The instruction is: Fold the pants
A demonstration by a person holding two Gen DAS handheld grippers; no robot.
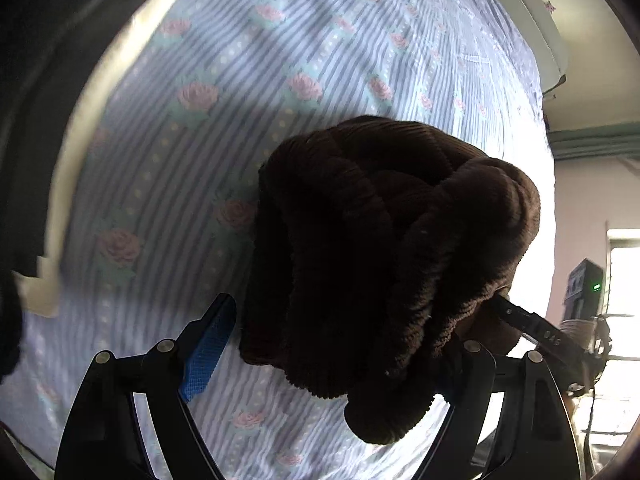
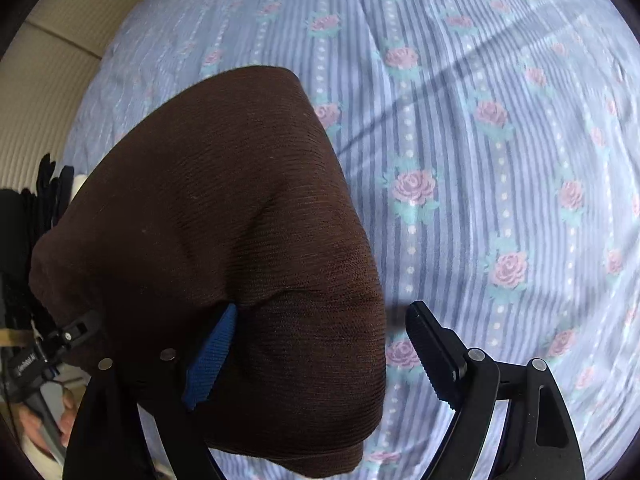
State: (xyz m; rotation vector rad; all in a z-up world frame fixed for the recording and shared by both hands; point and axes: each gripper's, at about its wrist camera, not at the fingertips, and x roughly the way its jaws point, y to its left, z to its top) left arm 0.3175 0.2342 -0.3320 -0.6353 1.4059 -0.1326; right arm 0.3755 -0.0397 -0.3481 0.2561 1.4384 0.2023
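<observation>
**Brown cord pants: soft, bulky, both jaws wide, nothing clamped**

Pants (image 1: 380,264) are bunched on the striped rose-print bedsheet (image 1: 192,152), in thick rolled ridges in the left wrist view and as a smoother draped slab (image 2: 224,240) in the right wrist view.

Left gripper (image 1: 344,344): jaws spread; blue pad clear of the cloth on one side, the other finger buried under a fold. No pinch visible.

Right gripper (image 2: 320,344): jaws spread too. Cloth hangs over the blue-padded finger, the bare toothed finger stands off over the sheet. Draped, not gripped.

Handling, my read:
- Ribbed corduroy, limp, no stiffness. Will sag and unroll when lifted.
- Fairly weighty for cloth, grippy surface, low slip risk.
- Not fragile.
- Thick folds fill the jaws fast (single-layer pinch unlikely here).

Where to grab: find an outer edge, waistband or hem, one gripper per corner. Can't tell which end is which from these views.
</observation>
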